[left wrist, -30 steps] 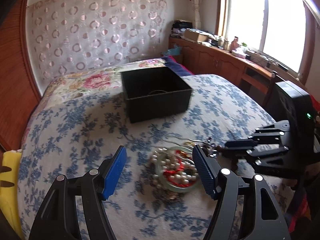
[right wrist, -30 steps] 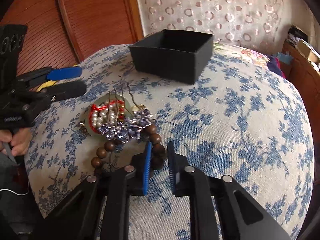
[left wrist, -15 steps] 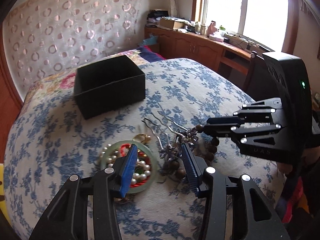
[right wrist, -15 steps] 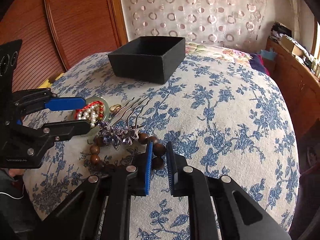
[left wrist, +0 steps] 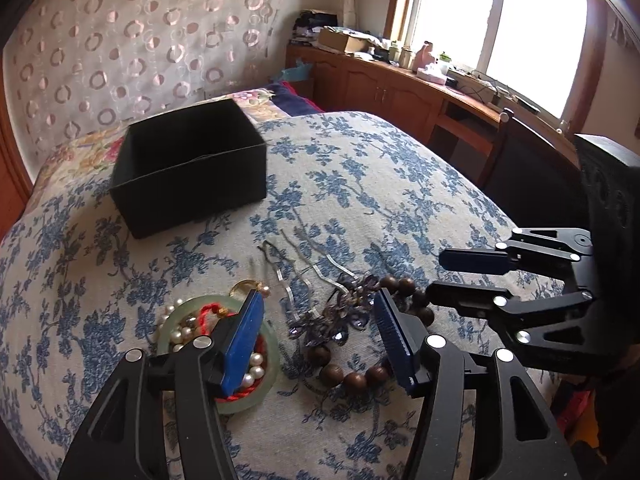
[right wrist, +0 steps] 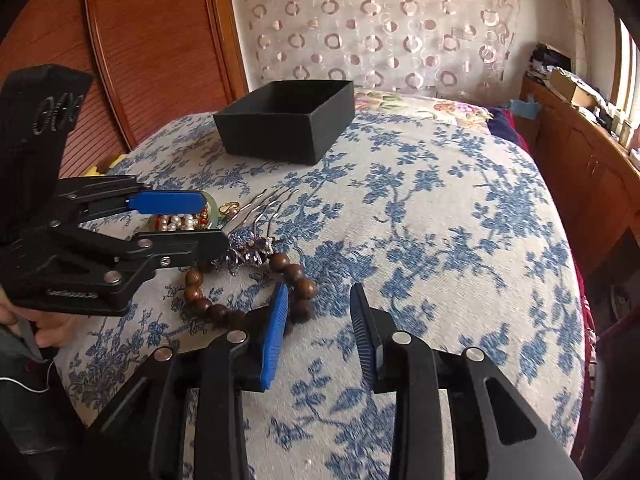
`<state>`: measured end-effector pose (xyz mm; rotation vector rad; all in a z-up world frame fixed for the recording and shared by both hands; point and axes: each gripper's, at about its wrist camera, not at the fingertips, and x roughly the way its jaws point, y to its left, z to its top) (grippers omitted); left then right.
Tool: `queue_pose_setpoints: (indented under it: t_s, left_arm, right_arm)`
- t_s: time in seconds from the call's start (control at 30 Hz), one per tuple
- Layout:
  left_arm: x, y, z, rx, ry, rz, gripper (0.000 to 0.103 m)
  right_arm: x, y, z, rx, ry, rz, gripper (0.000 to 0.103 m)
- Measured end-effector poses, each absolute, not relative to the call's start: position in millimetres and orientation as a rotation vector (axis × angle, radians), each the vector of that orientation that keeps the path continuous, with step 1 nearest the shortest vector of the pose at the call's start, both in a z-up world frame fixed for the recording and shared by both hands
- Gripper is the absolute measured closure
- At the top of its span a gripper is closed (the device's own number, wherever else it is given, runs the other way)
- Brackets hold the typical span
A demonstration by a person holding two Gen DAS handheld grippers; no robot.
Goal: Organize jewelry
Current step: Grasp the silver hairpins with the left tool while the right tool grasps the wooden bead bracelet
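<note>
On the blue-flowered cloth lie a hair comb with purple flowers [left wrist: 340,320] [right wrist: 250,252], a brown wooden bead bracelet [left wrist: 348,376] [right wrist: 298,276], a jade bangle [left wrist: 176,320] [right wrist: 212,204] holding pearls and red cord, and a gold ring [left wrist: 244,286]. My left gripper [left wrist: 318,296] [right wrist: 192,220] straddles the comb's flower end; its jaws are opening and the pads do not press on it. My right gripper [right wrist: 320,292] [left wrist: 468,276] hovers just right of the bracelet, its jaws opening with nothing between them. An open black box [left wrist: 188,168] [right wrist: 288,124] stands farther back.
Beyond the box are a flowered pillow [right wrist: 420,104] and a circle-patterned curtain [left wrist: 140,48]. A wooden cabinet [left wrist: 380,88] with clutter runs under the window on the right. A wooden panel [right wrist: 140,40] stands at the left. A hand [right wrist: 48,328] holds the left gripper.
My left gripper moved right, from over the jade bangle to over the hair comb, with its jaws narrowing then widening. My right gripper's jaws went from shut to open.
</note>
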<state>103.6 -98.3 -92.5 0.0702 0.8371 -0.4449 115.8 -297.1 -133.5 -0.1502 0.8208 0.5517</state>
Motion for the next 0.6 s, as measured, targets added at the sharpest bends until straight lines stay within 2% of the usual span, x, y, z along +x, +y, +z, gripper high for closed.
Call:
queue_pose_setpoints:
  t_s: [0.07,0.5,0.53,0.57,0.6]
  left_arm:
    - [107,-104,-95,0.071,0.845,-0.448,0.039]
    - [122,-123,-113,0.1,0.891,-0.408,0.035]
    - [122,-123,-113,0.096,0.887,-0.407,0.039]
    - [122,-122,-112,0.094,0.881,-0.405,0.047]
    - [121,-121,-111,0.093,0.879,-0.403,0.048]
  right_arm:
    - [112,-302,-133,-0.146,0.815,0.543,0.068]
    - [112,-328,-132,-0.099,0.802,0.5,0.068]
    - [112,-328,-132,-0.099,0.803,0.502,0.068]
    - [111,-327,-133,-0.1,0.804,0.503,0.068]
    - [111,-326,-134,-0.1,0.806,0.505,0.068]
